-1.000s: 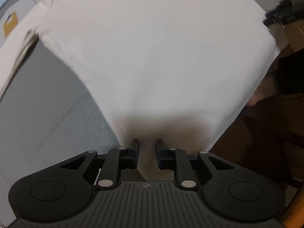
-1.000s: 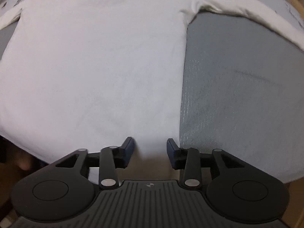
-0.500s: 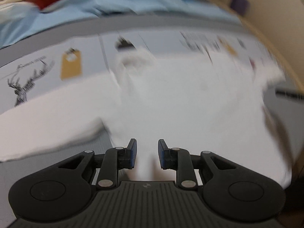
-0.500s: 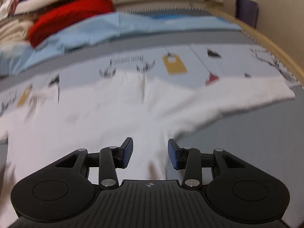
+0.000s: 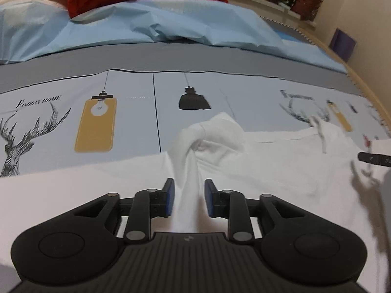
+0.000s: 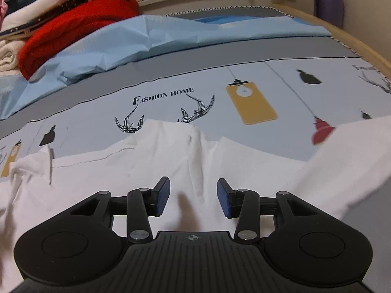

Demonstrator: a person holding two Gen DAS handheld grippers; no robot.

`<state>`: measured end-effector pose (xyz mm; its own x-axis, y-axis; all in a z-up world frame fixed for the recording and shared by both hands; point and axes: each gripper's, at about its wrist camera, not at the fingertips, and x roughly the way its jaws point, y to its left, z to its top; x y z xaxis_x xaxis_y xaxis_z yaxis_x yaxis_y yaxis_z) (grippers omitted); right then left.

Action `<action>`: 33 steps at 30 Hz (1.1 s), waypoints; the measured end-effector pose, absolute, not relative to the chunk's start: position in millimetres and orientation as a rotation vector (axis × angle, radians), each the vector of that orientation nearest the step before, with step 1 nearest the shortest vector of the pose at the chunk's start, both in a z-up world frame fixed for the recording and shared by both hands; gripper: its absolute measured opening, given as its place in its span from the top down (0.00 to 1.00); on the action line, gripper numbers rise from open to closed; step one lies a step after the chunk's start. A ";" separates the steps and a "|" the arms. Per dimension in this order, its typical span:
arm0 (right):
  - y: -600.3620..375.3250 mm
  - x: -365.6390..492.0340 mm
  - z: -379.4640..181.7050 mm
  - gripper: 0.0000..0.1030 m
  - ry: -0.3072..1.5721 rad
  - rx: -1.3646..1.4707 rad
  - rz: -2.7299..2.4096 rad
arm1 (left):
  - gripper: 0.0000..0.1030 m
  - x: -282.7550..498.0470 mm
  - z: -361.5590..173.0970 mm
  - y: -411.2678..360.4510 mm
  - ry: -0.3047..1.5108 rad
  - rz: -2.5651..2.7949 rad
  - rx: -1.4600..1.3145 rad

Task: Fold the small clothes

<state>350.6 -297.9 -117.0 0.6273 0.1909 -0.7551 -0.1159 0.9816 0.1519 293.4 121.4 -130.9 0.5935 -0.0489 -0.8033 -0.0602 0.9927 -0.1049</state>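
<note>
Your left gripper is opening, its blue pads standing apart with a ridge of the white shirt running up between them; the cloth looks close to the left pad, but no longer pinched. Your right gripper is opening too, pads well apart, a fold of the same shirt lying between them untouched. The shirt sits across the lower half of both frames on the printed bedsheet. The risk, as I judge it, is dragging: if you withdraw before the pads clear, the raised ridge may snag and pull the fold crooked.
</note>
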 end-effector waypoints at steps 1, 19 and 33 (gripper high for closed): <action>-294.2 356.1 -120.5 0.50 0.880 0.085 0.173 | 0.59 301.2 -138.1 120.6 0.936 0.024 -0.112; -253.6 406.0 -151.0 0.90 0.822 -0.058 0.180 | 0.93 357.4 -175.8 127.2 0.859 -0.053 0.003; -245.0 406.3 -101.4 0.49 0.654 -0.034 0.084 | 0.54 340.4 -126.9 140.1 0.746 0.021 0.017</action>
<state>406.3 -245.0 -101.4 0.7902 0.0674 -0.6091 -0.0891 0.9960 -0.0054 340.4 140.1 -126.9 0.7343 0.0253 -0.6784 -0.0130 0.9996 0.0231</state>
